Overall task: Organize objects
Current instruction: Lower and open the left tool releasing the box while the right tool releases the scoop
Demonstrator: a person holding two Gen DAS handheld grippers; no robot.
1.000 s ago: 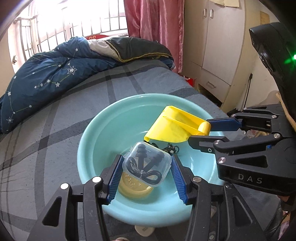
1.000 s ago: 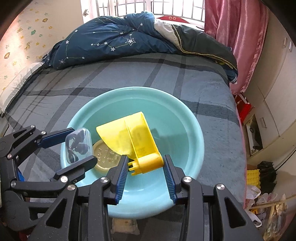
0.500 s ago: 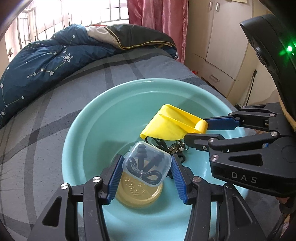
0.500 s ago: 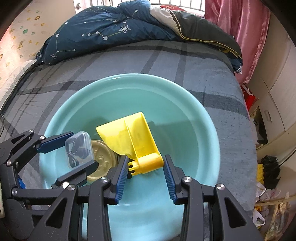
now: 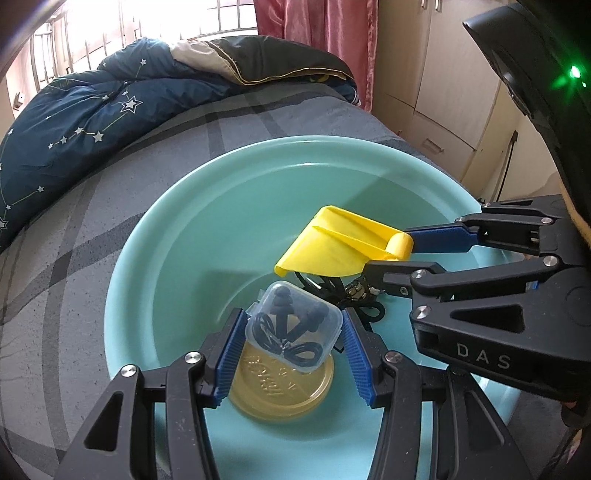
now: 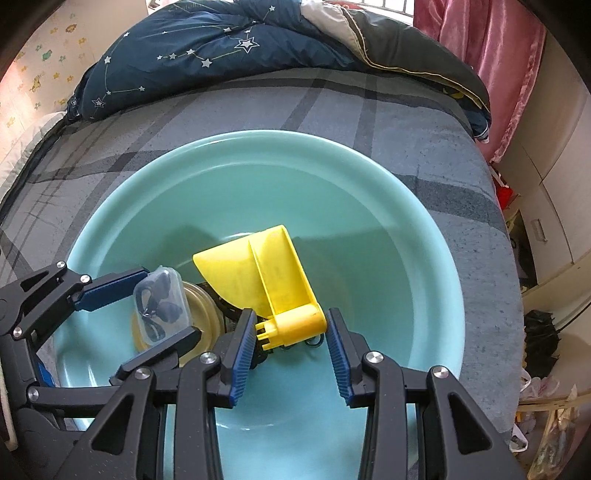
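A teal basin (image 5: 155,221) sits on the bed. My left gripper (image 5: 293,315) is shut on a clear plastic box (image 5: 293,330) of black corded earplugs and holds it low inside the basin, just above a gold round lid (image 5: 280,387). My right gripper (image 6: 291,317) is shut on the handle of a yellow scoop (image 6: 266,273), whose mouth points into the basin (image 6: 369,206). A black cord with metal bits (image 5: 354,295) lies under the scoop (image 5: 332,247). The right wrist view shows the left gripper (image 6: 166,302) and the box (image 6: 159,306) at the left.
The basin rests on a grey plaid sheet (image 5: 55,258). A dark blue star-print quilt (image 5: 92,122) is piled at the far end. A pink curtain (image 5: 325,33) and a cream cupboard (image 5: 443,74) stand past the bed's right edge, with bags (image 6: 546,387) on the floor.
Both grippers have sunk toward the basin with their loads, so the basin fills more of both views. Both grips are unchanged.
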